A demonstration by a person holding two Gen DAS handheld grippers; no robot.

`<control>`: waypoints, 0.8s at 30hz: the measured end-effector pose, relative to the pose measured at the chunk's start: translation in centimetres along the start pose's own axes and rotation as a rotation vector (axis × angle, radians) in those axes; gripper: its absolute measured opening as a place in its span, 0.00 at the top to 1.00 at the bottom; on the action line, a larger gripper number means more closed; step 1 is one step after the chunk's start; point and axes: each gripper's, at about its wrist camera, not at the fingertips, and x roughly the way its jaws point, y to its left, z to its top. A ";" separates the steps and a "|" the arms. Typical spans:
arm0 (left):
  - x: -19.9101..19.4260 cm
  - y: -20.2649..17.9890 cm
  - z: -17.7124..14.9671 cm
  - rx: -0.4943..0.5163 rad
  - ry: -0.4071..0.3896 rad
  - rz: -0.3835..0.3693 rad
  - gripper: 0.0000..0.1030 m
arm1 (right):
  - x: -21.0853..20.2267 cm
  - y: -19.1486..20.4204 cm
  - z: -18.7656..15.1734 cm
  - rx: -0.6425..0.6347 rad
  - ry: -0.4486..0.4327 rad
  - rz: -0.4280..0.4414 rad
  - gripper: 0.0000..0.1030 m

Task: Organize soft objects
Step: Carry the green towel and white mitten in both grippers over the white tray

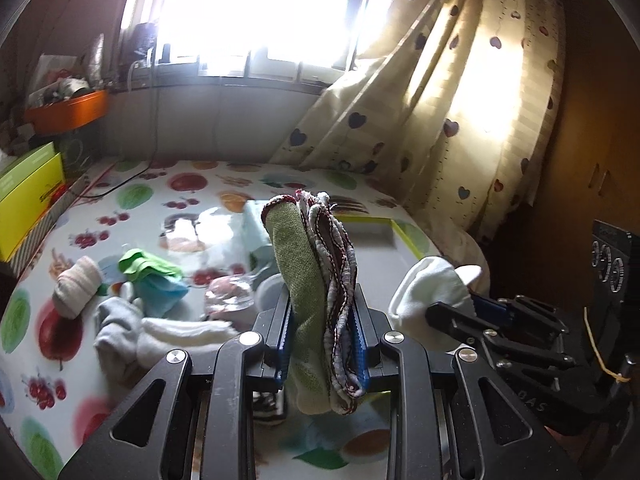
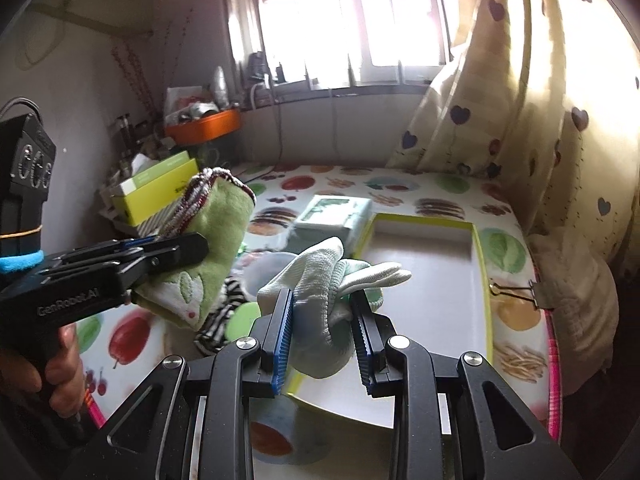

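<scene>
My left gripper (image 1: pixel 322 312) is shut on a folded green towel (image 1: pixel 298 280) with a red-and-white stitched edge, held upright above the table. In the right wrist view the same left gripper (image 2: pixel 188 246) carries the green towel (image 2: pixel 216 240) at the left. My right gripper (image 2: pixel 322 310) is shut on a pale green-white sock (image 2: pixel 320 280), above the near left corner of a shallow lime-rimmed tray (image 2: pixel 486 264). From the left wrist view the right gripper (image 1: pixel 452 308) and its sock (image 1: pixel 428 288) hang at the right, near the tray (image 1: pixel 408 228). Loose socks (image 1: pixel 76 284) and cloths (image 1: pixel 156 280) lie at the left.
The table has a fruit-print cover (image 2: pixel 508 248). A tissue pack (image 2: pixel 332 216) lies behind the tray, a striped cloth (image 2: pixel 224 312) beneath the towel. Yellow-green boxes (image 1: pixel 28 196) and an orange bin (image 1: pixel 68 114) line the left side. A heart-print curtain (image 2: pixel 532 100) hangs at right; a binder clip (image 2: pixel 520 292) grips the table edge.
</scene>
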 end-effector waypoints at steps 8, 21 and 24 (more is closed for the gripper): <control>2.6 -2.3 0.5 0.027 0.038 -0.045 0.75 | 0.9 -3.4 -0.4 0.063 0.021 -0.042 0.74; 8.3 -5.6 -0.3 0.072 0.169 -0.085 0.75 | 3.9 -7.7 -1.2 0.119 0.091 -0.083 0.74; 9.6 -6.2 -0.3 0.087 0.195 -0.096 0.75 | 4.4 -8.5 -1.4 0.133 0.099 -0.086 0.73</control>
